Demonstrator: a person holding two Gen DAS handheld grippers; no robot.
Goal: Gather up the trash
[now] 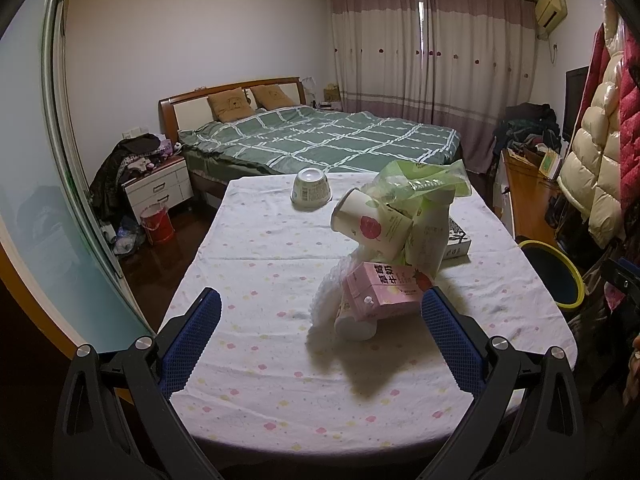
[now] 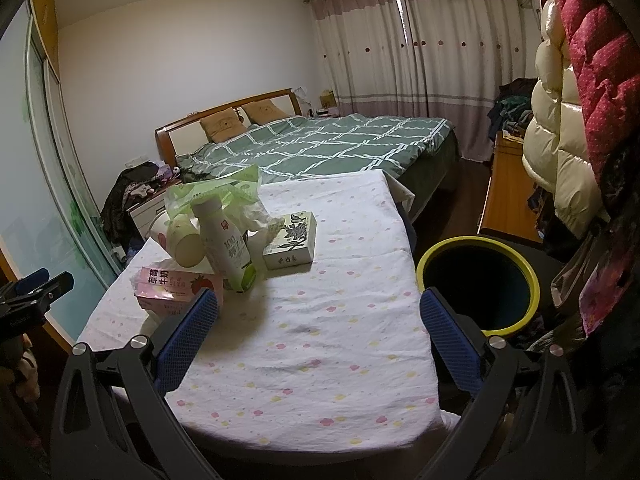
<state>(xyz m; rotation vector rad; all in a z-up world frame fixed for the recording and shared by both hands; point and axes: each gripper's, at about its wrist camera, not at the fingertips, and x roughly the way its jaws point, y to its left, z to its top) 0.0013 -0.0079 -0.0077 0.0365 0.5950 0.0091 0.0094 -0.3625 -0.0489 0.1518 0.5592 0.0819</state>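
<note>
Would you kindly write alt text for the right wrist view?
The open right tool hovers over a floral-clothed table holding a trash pile: pink milk carton, white bottle, paper cup, green bag. A yellow-rimmed bin stands beside the table.

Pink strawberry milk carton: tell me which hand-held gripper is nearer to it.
Left. The left hand-held gripper, open, faces the pink carton right beside its right fingertip. The right hand-held gripper, open, points at bare tablecloth, with the carton just off its left fingertip.

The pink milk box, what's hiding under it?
The pink milk box leans on a white cup lying on its side, beside crumpled white paper. Whatever else sits beneath is covered by the box and the pile.
</note>
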